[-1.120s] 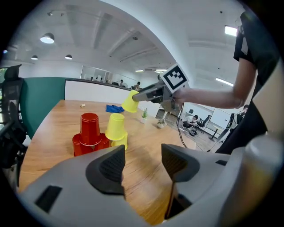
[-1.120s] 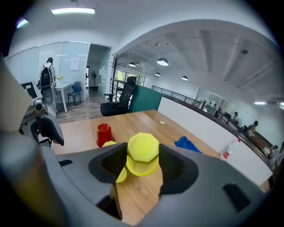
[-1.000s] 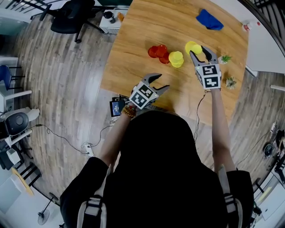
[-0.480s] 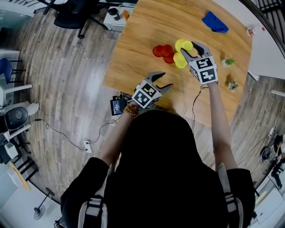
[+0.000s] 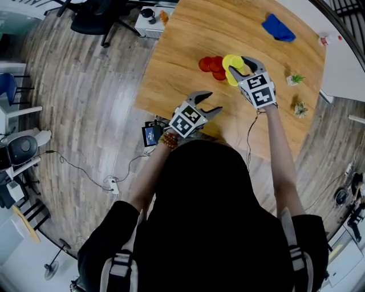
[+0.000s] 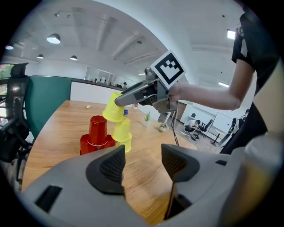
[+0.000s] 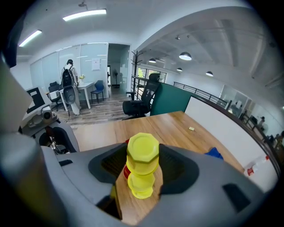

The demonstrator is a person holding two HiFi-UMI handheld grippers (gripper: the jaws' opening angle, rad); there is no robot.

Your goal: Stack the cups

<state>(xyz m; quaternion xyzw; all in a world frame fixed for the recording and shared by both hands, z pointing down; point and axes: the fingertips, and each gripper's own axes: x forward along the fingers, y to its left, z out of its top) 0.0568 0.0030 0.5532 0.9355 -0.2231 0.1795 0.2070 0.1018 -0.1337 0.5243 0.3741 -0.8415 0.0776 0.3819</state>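
My right gripper (image 5: 237, 65) is shut on an upside-down yellow cup (image 7: 142, 154), gripped by its sides. The held cup (image 6: 114, 109) hangs tilted just above a short stack of upside-down yellow cups (image 6: 122, 134), which shows under it in the right gripper view as the yellow stack (image 7: 141, 185). Touching that stack on the left is a small pyramid of red cups (image 6: 96, 133), one on two; in the head view the red cups (image 5: 211, 64) lie mid-table. My left gripper (image 5: 212, 102) hovers open and empty over the table's near edge, jaws (image 6: 142, 164) pointing at the cups.
A blue cloth (image 5: 278, 27) lies at the far side of the wooden table (image 5: 182, 68). Two small potted plants (image 5: 296, 79) (image 5: 299, 108) stand near the right edge. An office chair (image 5: 94, 17) sits on the floor at far left.
My right gripper has carried the yellow cup leftward and slightly down, from beside the plants to above the yellow stack next to the red cups. The left gripper has stayed put.
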